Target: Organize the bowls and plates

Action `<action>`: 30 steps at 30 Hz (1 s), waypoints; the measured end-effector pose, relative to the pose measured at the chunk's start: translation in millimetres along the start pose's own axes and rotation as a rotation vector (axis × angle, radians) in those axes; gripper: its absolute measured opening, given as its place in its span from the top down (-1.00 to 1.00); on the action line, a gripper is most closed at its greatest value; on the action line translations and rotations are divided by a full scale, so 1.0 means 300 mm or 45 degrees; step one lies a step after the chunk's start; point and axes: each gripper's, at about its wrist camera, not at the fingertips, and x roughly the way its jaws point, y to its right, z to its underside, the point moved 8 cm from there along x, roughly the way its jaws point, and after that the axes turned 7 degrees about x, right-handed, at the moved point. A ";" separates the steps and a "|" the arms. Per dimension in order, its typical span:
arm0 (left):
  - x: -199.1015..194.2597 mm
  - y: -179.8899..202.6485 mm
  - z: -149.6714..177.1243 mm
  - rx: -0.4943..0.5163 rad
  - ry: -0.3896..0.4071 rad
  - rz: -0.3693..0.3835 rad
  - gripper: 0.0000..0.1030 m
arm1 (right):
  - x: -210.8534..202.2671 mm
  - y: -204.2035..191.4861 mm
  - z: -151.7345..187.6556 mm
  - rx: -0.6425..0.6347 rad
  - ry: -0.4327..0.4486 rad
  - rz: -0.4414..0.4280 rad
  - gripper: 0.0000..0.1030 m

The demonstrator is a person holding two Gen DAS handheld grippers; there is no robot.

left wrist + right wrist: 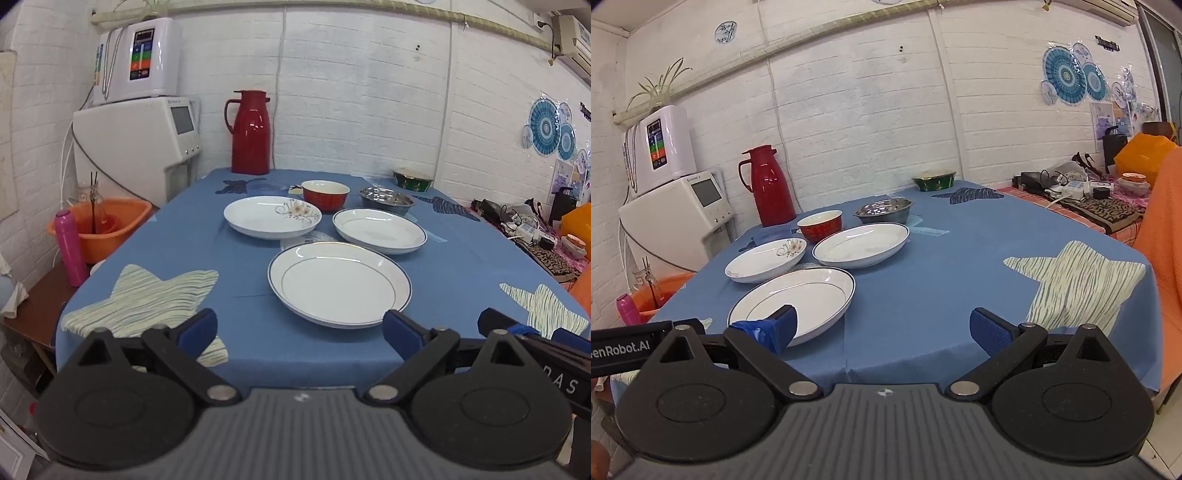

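On the blue tablecloth lie three white plates: a large blue-rimmed plate (339,283) (794,301) nearest me, a flower-patterned plate (272,216) (765,259) behind it on the left, and a second blue-rimmed plate (379,230) (860,245) on the right. Farther back stand a red bowl (325,194) (820,224), a steel bowl (386,199) (883,210) and a green bowl (412,179) (933,179). My left gripper (300,328) hangs open over the table's near edge, before the large plate. My right gripper (888,326) is open too, just right of that plate.
A red thermos jug (250,133) (771,185) stands at the table's back left. White appliances (136,122), an orange basin (105,225) and a pink bottle (70,247) crowd the left side. A cluttered side table (1089,195) and an orange cloth (1163,258) are at the right.
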 end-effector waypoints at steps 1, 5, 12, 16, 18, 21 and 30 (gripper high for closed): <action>0.014 -0.019 -0.008 -0.004 -0.017 0.014 -0.86 | 0.001 0.000 0.002 -0.001 -0.003 0.000 -0.71; 0.030 -0.029 -0.006 -0.004 -0.029 0.020 -0.86 | 0.003 0.004 0.007 0.001 -0.013 0.001 -0.71; 0.028 -0.027 -0.007 0.001 -0.024 0.035 -0.86 | 0.008 0.008 0.008 0.020 -0.025 0.010 -0.71; 0.027 -0.030 -0.012 0.005 -0.025 0.031 -0.86 | 0.008 0.006 0.009 0.023 -0.028 0.012 -0.71; 0.027 -0.033 -0.015 0.007 -0.024 0.031 -0.86 | 0.010 0.007 0.013 0.023 -0.029 0.010 -0.71; 0.027 -0.034 -0.014 0.006 -0.025 0.031 -0.86 | 0.012 0.007 0.014 0.026 -0.033 0.010 -0.71; 0.029 -0.034 -0.011 0.006 -0.028 0.036 -0.86 | 0.012 0.009 0.016 0.032 -0.040 0.012 -0.71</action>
